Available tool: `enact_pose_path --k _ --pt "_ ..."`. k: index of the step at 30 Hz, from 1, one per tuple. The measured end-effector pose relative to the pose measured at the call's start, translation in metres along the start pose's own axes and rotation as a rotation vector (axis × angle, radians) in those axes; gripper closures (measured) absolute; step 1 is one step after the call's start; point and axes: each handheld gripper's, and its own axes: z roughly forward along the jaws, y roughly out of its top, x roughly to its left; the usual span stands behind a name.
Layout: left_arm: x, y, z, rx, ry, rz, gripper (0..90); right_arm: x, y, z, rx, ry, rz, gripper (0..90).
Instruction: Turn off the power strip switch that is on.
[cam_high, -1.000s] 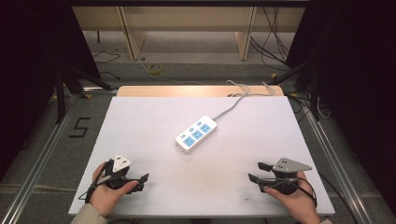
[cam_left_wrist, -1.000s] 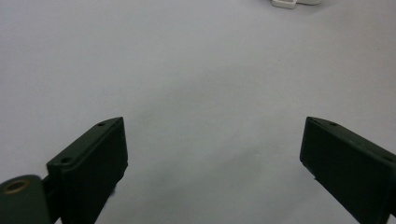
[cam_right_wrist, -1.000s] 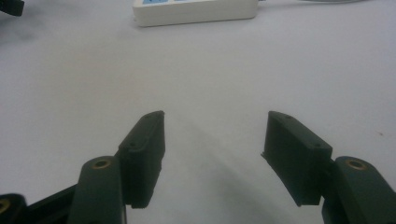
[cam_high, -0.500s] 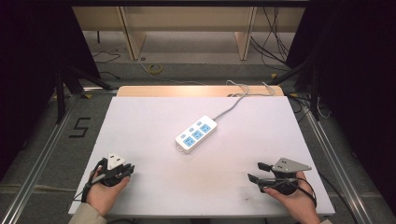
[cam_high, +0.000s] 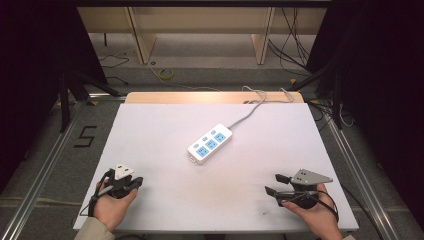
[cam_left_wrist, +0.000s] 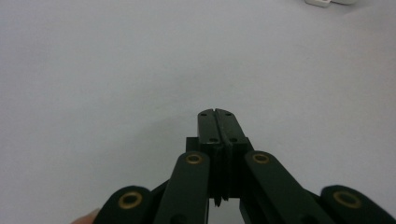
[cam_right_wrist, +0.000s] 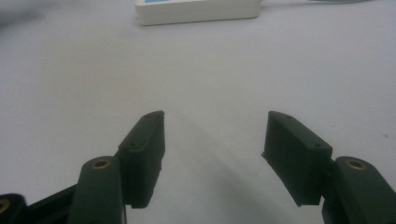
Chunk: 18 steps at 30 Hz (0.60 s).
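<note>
Power strip (cam_high: 210, 144) mid-table, slanted, cord off over far edge to the right; well apart from both claws. L claw (cam_high: 131, 183) near front-left corner of table (cam_high: 150, 130), jaws pressed together, nothing between, pointed toward strip. R claw (cam_high: 273, 184) near front-right, jaws spread, empty, aimed inward along the table. Both parked low by front edge, prob. resting, ready to start. Bare table between claws and strip, so clear run in; cord side tighter for R approach.

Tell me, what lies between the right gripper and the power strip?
Nothing: bare white table runs from the open right gripper to the power strip, as the right gripper view and high view show.
</note>
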Motion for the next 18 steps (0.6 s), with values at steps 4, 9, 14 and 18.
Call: enact_pose_path --k 4,9,14,18 --pt "-0.0003 0.0017 -0.0005 -0.003 -0.002 -0.004 89.5 0.0001 -0.0001 -0.0003 0.0 0.0 0.001 39.1" --pt "-0.0001 0.0039 -0.0018 -0.014 0.003 -0.007 89.5 0.0 -0.0002 -0.0002 0.002 0.0 -0.001 39.1" --pt "-0.0006 0.0061 -0.002 -0.005 0.015 -0.01 89.5 0.0 -0.0003 -0.0001 0.002 0.0 -0.001 39.1" --pt "-0.0009 0.0078 -0.0024 -0.006 0.019 -0.011 89.5 0.0002 -0.0002 0.0001 0.003 0.001 -0.002 39.1"
